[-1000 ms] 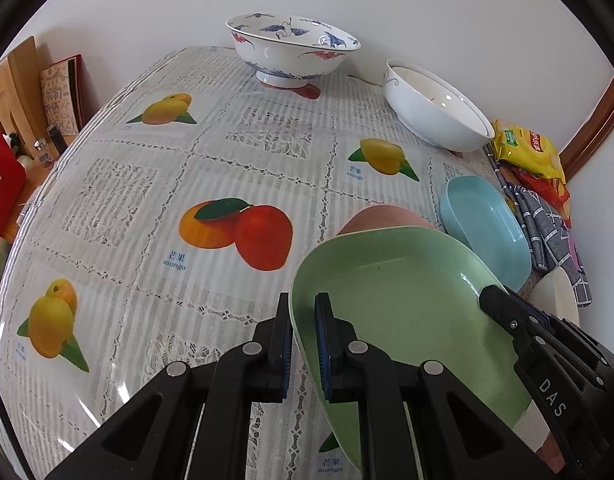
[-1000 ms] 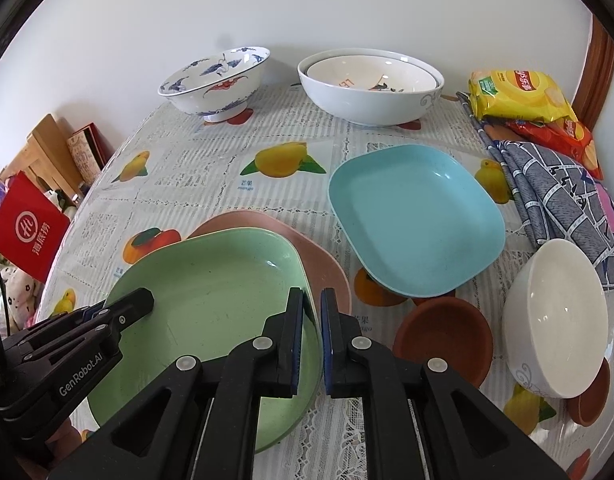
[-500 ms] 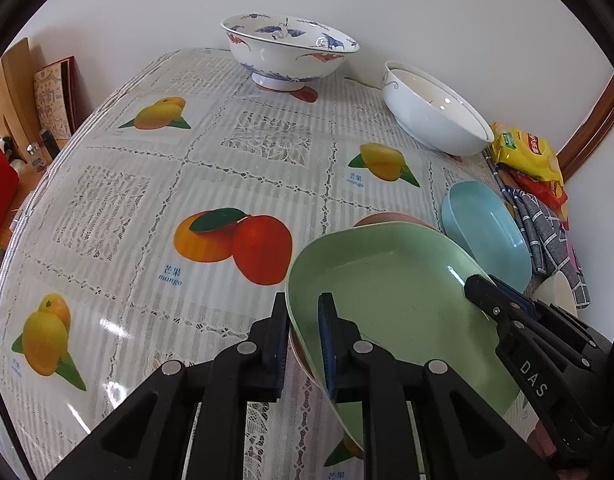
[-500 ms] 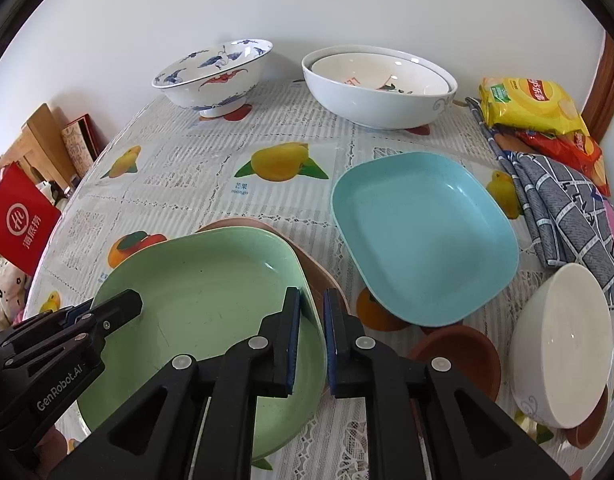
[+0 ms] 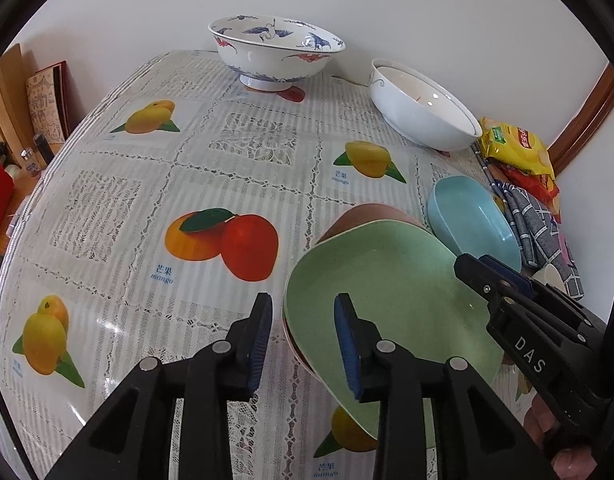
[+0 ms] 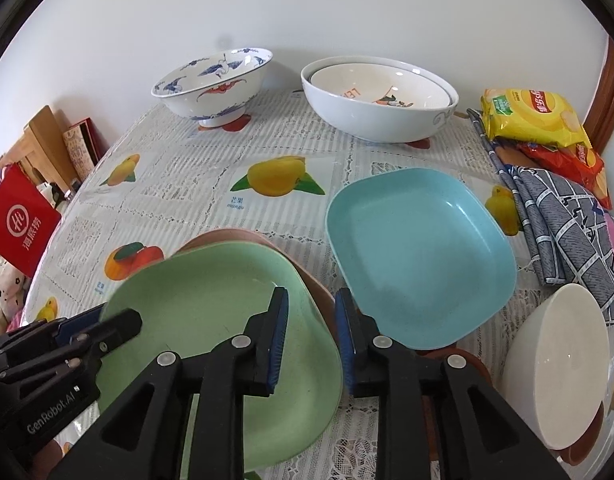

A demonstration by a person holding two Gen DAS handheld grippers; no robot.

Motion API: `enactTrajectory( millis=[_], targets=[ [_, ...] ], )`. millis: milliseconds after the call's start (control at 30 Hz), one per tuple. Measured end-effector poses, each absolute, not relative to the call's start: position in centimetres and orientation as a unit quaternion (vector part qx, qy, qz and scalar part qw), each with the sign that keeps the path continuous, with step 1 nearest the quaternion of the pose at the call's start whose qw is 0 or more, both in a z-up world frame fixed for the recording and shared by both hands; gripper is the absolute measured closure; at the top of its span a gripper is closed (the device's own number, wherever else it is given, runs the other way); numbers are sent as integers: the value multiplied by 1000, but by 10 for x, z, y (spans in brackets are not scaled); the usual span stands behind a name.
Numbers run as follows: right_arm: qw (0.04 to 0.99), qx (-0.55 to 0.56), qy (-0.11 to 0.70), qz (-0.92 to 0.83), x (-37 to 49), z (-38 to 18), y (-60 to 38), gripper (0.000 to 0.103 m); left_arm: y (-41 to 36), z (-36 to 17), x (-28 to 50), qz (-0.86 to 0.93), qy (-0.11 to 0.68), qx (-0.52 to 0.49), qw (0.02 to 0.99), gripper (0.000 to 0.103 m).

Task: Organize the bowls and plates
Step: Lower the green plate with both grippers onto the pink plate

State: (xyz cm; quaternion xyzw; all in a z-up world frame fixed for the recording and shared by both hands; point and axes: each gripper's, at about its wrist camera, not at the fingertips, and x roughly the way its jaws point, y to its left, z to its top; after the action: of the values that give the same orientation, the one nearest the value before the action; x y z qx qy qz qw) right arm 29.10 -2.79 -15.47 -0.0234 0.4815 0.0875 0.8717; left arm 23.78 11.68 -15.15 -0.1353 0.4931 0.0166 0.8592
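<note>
Blue plate (image 6: 419,256) sits just beside my right fingers (image 6: 311,336); green plate (image 6: 211,344) rests on a pink one (image 6: 307,280) (both fingers (image 5: 303,340) just opened, gripping nothing).

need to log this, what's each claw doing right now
left claw: just opened, straddling the green plate rim, not gripping
right claw: just opened, astride the same plate's other rim, not gripping

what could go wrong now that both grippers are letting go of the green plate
The green plate sits offset on the pink plate, not nested square, so it may rock or slide. Both jaws have just been opening, yet its rim lies between the pads of the left gripper and right gripper; pulling back crooked could drag it. The blue plate is close beside the right gripper and could get bumped.
</note>
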Motion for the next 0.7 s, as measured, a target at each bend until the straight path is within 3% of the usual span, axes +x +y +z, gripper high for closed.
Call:
enactTrajectory(
  millis=[133, 233, 367, 567, 633, 700],
  targets=[
    [874, -18, 478, 82, 284, -147, -34, 75, 113, -147, 232, 10, 491, -132, 861, 71],
    [874, -11, 479, 81, 276, -141, -41, 70, 110, -141, 225, 11, 487, -124, 865, 59],
    [869, 20, 486, 94, 261, -136, -51, 60, 110, -135, 217, 13, 481, -126, 868, 59],
    [858, 43, 504, 96, 246, -141, -56, 60, 108, -136, 214, 16, 483, -126, 867, 58],
    [855, 45, 508, 94, 246, -146, -55, 62, 108, -139, 214, 15, 485, -124, 865, 58],
    [854, 41, 511, 90, 248, -151, -54, 83, 107, -142, 215, 17, 489, -122, 864, 58]
  ],
)
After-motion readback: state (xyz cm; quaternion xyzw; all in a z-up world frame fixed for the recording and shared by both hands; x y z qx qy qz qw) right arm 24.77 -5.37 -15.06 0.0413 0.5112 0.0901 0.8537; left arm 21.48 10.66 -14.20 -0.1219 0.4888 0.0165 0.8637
